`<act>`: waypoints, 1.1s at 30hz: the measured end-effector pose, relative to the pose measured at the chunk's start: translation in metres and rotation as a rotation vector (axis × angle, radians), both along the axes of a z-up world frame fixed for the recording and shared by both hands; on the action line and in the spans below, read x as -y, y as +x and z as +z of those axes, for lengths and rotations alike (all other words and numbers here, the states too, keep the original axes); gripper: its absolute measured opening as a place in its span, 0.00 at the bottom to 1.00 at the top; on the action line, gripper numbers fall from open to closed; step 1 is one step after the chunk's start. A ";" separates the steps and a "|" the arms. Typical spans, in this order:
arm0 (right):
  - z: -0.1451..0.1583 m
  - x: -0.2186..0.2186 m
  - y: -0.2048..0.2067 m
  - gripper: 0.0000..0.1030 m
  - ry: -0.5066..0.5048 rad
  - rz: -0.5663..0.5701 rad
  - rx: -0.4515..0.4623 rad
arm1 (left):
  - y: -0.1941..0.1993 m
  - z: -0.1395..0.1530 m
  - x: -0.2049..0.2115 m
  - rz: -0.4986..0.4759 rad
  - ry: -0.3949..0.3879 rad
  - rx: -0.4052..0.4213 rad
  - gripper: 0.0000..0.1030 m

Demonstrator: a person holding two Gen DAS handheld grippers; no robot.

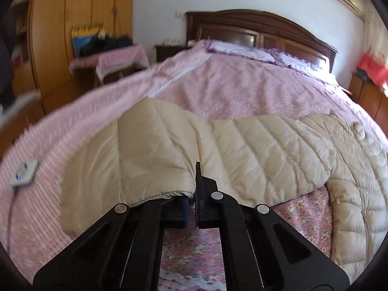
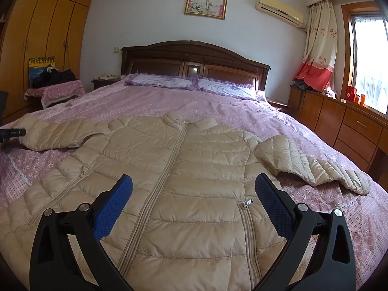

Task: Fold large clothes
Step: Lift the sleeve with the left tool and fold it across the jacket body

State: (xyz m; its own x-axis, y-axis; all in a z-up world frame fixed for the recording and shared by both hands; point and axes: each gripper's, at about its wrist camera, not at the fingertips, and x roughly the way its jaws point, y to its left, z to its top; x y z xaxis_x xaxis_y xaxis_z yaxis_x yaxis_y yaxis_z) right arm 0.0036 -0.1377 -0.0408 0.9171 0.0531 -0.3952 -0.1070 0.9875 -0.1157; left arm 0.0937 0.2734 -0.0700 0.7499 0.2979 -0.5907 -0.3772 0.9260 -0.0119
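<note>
Here, in my left wrist view, my left gripper (image 1: 194, 181) is clamped on the sleeve cuff (image 1: 155, 169) of the beige puffer jacket (image 1: 266, 150), apparently lifted off the pink bedspread (image 1: 218, 84). In my right wrist view, my right gripper (image 2: 194, 194) hangs with jaws wide apart over the jacket's zipped front, spread flat on the bed.

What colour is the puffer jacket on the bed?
Beige, quilted puffer jacket; the right wrist view shows it best.

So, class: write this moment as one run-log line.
left gripper: shut on jacket sleeve cuff | right gripper: open, above jacket | jacket: flat on bed, zipped
</note>
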 end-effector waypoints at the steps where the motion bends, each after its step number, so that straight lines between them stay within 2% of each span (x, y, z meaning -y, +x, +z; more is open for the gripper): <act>1: 0.000 0.000 0.000 0.95 0.001 -0.002 -0.001 | 0.001 0.004 0.004 -0.009 0.017 0.007 0.02; 5: -0.001 0.000 0.001 0.95 -0.001 -0.002 -0.006 | 0.006 0.017 0.019 -0.033 0.040 0.019 0.02; 10: -0.001 -0.001 0.001 0.95 0.002 0.004 -0.006 | 0.010 0.027 0.033 -0.056 0.027 0.044 0.02; 15: -0.008 0.006 0.011 0.95 0.043 -0.001 -0.090 | 0.015 0.035 0.051 -0.111 0.004 0.062 0.02; 19: -0.014 0.008 0.016 0.95 0.060 -0.003 -0.120 | 0.020 0.042 0.069 -0.160 -0.016 0.088 0.02; 28: -0.020 0.003 0.015 0.95 0.034 0.021 -0.138 | 0.030 0.069 0.110 -0.264 -0.096 0.166 0.02; 33: -0.021 0.006 0.016 0.95 0.052 0.016 -0.146 | 0.040 0.083 0.147 -0.350 -0.145 0.207 0.02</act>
